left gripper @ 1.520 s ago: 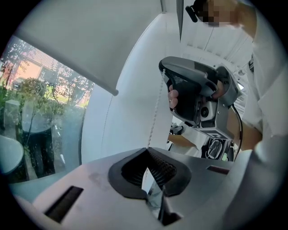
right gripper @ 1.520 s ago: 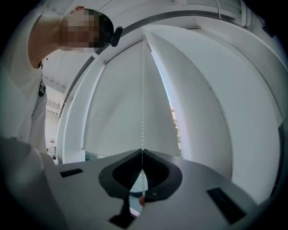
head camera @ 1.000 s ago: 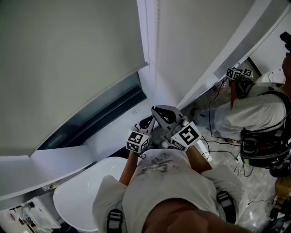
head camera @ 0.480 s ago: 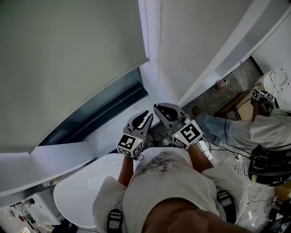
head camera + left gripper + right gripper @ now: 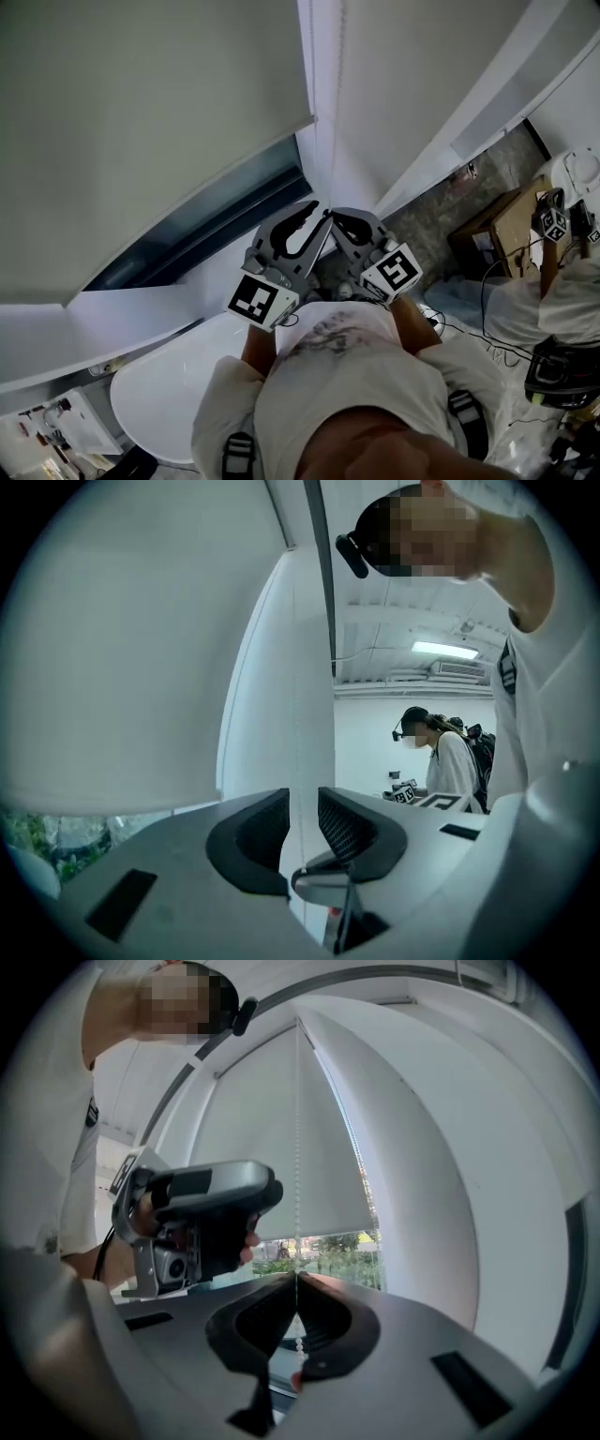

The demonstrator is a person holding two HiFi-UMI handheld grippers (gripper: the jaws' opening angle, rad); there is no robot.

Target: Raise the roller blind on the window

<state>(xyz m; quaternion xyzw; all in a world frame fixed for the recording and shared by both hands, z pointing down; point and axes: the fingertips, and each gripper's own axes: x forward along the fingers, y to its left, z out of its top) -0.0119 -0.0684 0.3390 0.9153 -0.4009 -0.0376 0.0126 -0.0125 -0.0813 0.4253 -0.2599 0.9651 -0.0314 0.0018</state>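
The grey roller blind (image 5: 141, 131) hangs partly down over the window, with a strip of glass (image 5: 206, 220) showing below its bottom edge. Its white bead chain (image 5: 338, 56) runs down beside the frame. In the right gripper view the right gripper (image 5: 297, 1281) is shut on the bead chain (image 5: 298, 1129), which rises taut in front of the blind (image 5: 281, 1138). The left gripper (image 5: 302, 816) stands open, and the chain (image 5: 298, 742) passes through the gap between its jaws without being pinched. In the head view both grippers, left (image 5: 309, 221) and right (image 5: 335, 219), meet tip to tip under the chain.
A white rounded tabletop (image 5: 159, 403) lies below left of the sill. A cardboard box (image 5: 495, 230) and cables sit on the floor at the right, where another person (image 5: 562, 300) with grippers works. Greenery (image 5: 323, 1243) shows through the glass.
My left gripper has risen and moved forward to the chain, beside the right gripper. The right gripper has stayed near its place. The other person has shifted to the right.
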